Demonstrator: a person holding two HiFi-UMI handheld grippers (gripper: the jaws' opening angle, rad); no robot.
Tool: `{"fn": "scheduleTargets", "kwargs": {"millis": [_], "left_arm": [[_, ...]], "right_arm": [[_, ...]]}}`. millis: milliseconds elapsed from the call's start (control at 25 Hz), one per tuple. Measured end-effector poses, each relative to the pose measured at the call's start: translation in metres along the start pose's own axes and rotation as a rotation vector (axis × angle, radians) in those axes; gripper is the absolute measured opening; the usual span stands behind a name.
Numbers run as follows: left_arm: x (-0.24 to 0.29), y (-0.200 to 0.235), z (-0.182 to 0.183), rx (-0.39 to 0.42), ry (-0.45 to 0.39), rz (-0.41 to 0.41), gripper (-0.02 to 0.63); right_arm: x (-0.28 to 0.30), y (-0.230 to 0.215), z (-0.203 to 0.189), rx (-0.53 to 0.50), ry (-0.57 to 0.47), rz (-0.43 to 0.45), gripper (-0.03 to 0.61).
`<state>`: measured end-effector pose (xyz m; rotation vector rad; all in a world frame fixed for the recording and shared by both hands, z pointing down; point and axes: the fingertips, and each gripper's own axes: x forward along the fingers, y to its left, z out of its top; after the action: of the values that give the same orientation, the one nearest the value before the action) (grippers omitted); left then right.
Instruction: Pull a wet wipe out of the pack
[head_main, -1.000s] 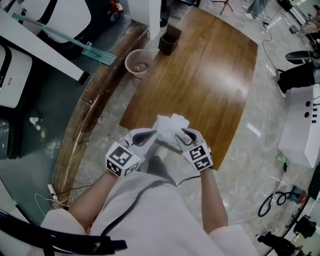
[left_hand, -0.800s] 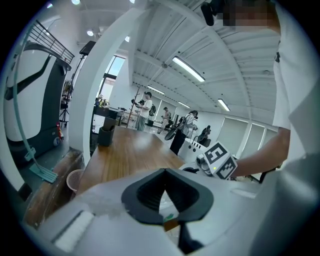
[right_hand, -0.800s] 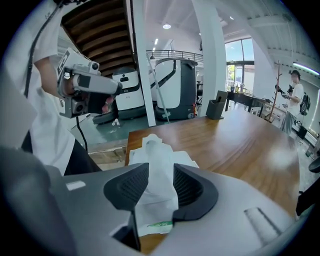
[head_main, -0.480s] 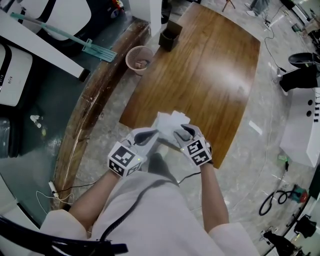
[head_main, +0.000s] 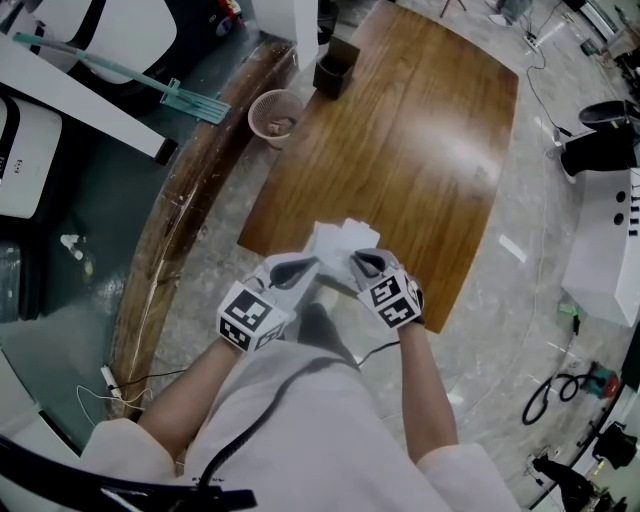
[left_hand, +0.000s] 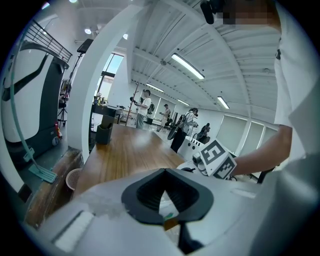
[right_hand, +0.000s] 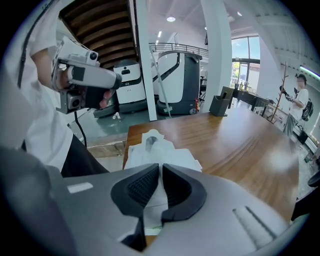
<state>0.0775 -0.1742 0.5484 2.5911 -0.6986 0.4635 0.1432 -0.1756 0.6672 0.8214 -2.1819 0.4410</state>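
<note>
**Gripping the wet wipe pack from both sides**

Holding the centre of the head view, the white wet wipe pack (head_main: 340, 242) sits in the air just over the near edge of the wooden table (head_main: 410, 150), between the two grippers. The left gripper (head_main: 306, 268) comes at it from the lower left and the right gripper (head_main: 358, 262) from the lower right, their marker cubes facing up and the tips close to one another.

In the left gripper view the dark pads meet at their tips, and white material with a bit of green and orange print is caught in the hollow between them. In the right gripper view the jaws stand nearly together with a white sheet pinched in the narrow slit. That sheet runs straight up into the pack, whose notched top and grey oval patch show just above the jaws. Whether this is a wipe or the wrapper itself cannot be told.

At the upper left of the head view a small pink wastebasket (head_main: 277, 117) stands on the floor beside the table, and a dark open box (head_main: 335, 68) rests on the table's far corner.
</note>
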Motion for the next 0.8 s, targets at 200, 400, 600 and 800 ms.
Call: {"fn": "scheduleTargets", "kwargs": {"millis": [200,400,600,800], "left_arm": [[-0.002,0.003,-0.001,0.001,0.003,-0.010,0.006],[-0.002,0.003,0.004,0.014,-0.001,-0.030,0.006],[-0.004,0.003,0.007,0.025,-0.003,-0.048,0.005],[-0.007,0.003,0.008,0.032,-0.002,-0.065,0.005]], "right_arm": [[-0.004,0.000,0.006,0.006,-0.018,-0.015,0.021],[-0.012,0.000,0.014,0.032,-0.049,-0.036,0.020],[-0.020,-0.001,0.024,0.054,-0.081,-0.061,0.020],[-0.026,-0.002,0.027,0.074,-0.098,-0.092,0.020]]}}
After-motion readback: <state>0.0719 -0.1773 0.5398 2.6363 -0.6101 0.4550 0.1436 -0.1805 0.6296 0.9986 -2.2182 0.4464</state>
